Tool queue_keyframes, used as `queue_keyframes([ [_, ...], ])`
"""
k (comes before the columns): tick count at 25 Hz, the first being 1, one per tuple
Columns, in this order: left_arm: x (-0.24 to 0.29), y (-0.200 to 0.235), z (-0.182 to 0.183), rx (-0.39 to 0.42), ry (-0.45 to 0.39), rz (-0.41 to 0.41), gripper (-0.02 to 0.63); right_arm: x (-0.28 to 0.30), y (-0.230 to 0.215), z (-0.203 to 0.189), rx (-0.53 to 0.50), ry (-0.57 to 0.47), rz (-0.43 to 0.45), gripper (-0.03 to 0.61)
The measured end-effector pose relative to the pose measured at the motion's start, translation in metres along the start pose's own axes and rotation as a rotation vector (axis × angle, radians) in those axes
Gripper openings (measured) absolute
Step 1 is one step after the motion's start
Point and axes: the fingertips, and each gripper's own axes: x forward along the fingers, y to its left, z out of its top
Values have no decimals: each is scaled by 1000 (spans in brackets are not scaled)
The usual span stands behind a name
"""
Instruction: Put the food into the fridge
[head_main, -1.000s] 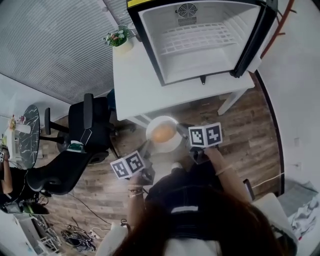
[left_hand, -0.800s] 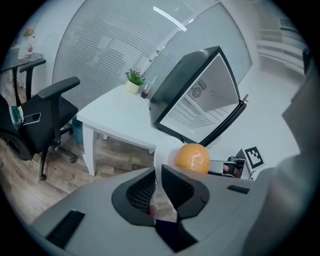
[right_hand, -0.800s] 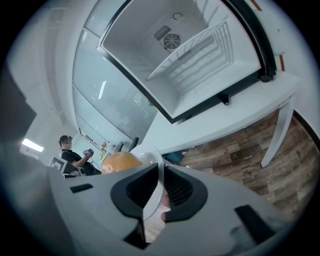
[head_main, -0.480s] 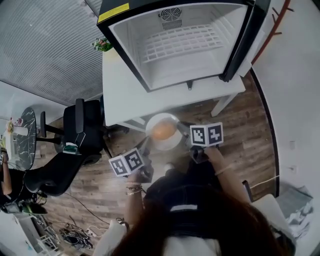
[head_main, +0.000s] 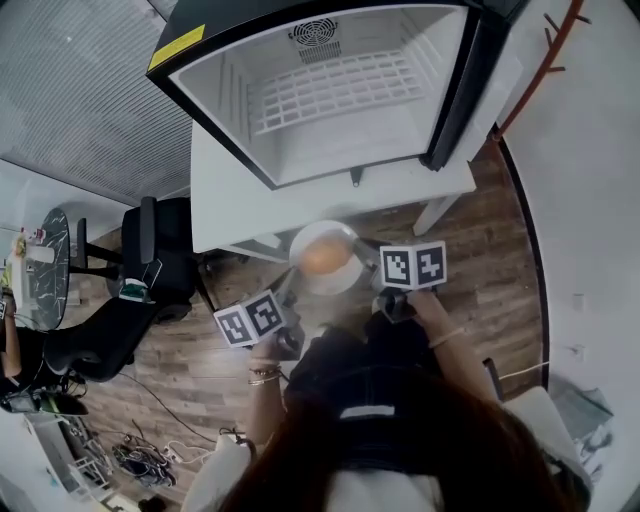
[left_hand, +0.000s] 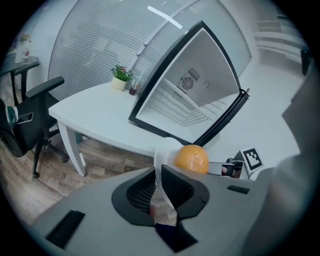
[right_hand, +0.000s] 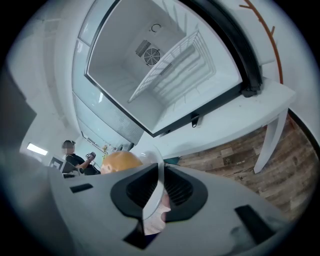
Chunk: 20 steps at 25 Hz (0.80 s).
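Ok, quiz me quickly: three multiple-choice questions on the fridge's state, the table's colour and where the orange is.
1. The fridge is:
A. shut
B. open with no food inside
C. open and packed full

2. The table under it is:
A. black
B. white
C. brown

3. The orange is:
A. inside the fridge
B. lying on the table
C. on the plate held by the left gripper and the right gripper

Answers:
1 B: the inside is in full view and holds only a bare wire shelf.
2 B: its top and legs are white.
3 C: each gripper's jaws pinch the plate's rim, and the orange sits on the plate in front of the table.
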Motion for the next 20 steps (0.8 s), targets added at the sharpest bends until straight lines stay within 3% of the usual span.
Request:
queue_keyframes([
  [10, 24, -42, -8, -32, -21, -8, 40, -30, -34, 17, -6, 16, 3, 37],
  [20, 40, -58, 4, 8, 13, -27, 38, -42, -48, 29, 43, -30, 0, 37],
])
